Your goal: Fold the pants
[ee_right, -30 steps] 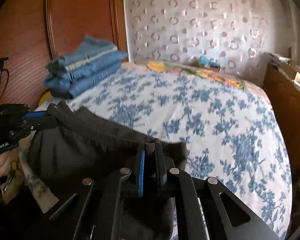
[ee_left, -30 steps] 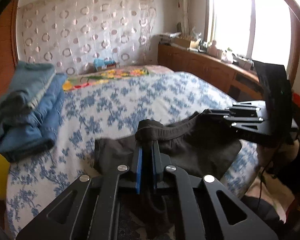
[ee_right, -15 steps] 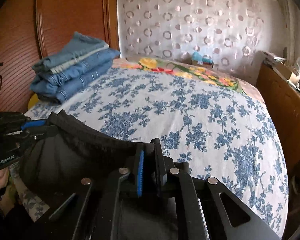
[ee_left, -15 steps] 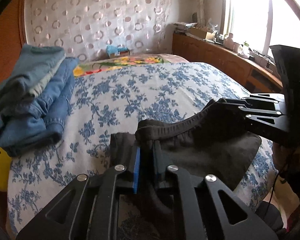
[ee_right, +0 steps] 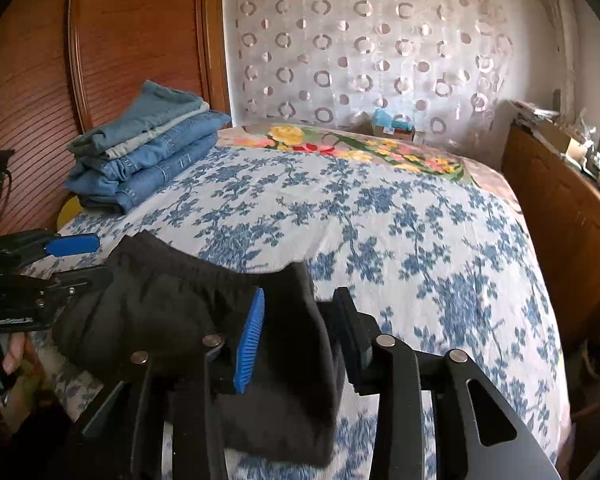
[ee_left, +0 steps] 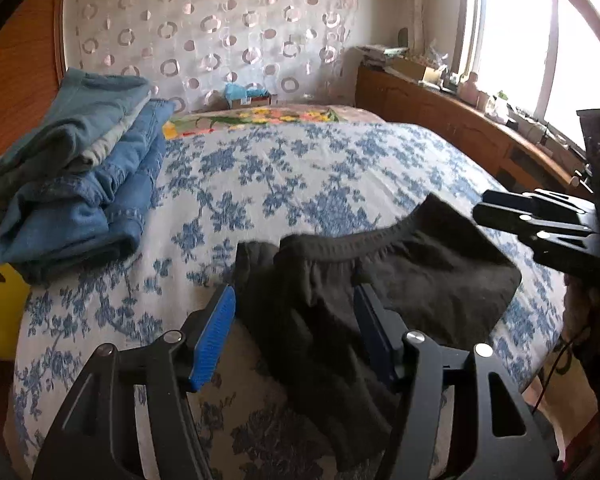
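Nearest in the left wrist view, the left gripper (ee_left: 296, 312) has just been opening; its jaws stand apart with a dark fold of the pants (ee_left: 400, 276) loose between them, no pad pressing. In the right wrist view the right gripper (ee_right: 300, 320) has likewise been opening, cloth lying between its parted pads. Both tongs are released.

The pants lie bunched at 6 o'clock on the bed (ee_left: 320, 176), waistband running toward 2 o'clock, one end hanging over the near edge. The step looks like the set-down after a fold; next comes backing both grippers clear, then pinching a fresh edge to fold again or smooth flat.

Toward 12 o'clock the blue-flowered cover is bare, good room. A jeans stack (ee_left: 80, 184) sits at 10 o'clock; a wooden cabinet (ee_left: 452, 128) bounds 2 o'clock.
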Motion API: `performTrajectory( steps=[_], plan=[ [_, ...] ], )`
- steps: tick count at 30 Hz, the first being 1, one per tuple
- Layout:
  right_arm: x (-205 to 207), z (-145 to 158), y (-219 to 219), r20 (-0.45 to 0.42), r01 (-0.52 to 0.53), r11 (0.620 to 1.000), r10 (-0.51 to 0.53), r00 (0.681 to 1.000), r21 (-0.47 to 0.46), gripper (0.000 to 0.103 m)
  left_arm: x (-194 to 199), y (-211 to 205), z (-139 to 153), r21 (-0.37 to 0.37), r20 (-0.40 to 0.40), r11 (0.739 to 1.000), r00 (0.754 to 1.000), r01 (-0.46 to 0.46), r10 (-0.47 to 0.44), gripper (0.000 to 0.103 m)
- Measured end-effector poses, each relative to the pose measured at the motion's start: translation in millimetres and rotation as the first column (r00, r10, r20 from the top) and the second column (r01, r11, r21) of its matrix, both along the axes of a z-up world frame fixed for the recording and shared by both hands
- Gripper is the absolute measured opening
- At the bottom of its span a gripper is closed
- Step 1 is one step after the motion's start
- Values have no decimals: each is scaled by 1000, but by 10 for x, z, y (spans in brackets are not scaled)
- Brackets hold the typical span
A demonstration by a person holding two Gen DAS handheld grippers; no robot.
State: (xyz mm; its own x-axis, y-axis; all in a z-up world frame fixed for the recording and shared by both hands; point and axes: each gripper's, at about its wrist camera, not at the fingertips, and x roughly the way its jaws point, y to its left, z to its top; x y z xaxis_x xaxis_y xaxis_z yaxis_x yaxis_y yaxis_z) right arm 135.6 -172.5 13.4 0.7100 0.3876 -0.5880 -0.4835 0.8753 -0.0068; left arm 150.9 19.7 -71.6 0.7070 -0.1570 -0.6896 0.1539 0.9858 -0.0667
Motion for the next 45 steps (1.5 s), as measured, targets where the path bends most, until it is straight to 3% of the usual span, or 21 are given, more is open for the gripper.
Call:
performTrajectory(
  steps=[16,25,30,34,45],
  plan=[
    [-473,-74,-368,-78,7,999,-3,997,41,40,-682,-28,-70,-1,-4,998,998,60,-60,63],
    [-518,-170,-448,-124,8,999,-2,992,54,39,-658,-74,-207,35,-43,998,997,60,-59,63],
    [-510,-195,-401,-119,-18,999,21,993,28,7,-636,-59,-249,52,-58,997,997,51,-48,63],
    [-564,-126,-428,-57,-8,1000,8,998,7,5,-621,-26,-273,50,-65,998,997,43,-40,63],
    [-553,-161,-440,-97,-18,999,22,995,40,5,-667,-41,-153,47,-36,998,999,36,-35,63]
  ],
)
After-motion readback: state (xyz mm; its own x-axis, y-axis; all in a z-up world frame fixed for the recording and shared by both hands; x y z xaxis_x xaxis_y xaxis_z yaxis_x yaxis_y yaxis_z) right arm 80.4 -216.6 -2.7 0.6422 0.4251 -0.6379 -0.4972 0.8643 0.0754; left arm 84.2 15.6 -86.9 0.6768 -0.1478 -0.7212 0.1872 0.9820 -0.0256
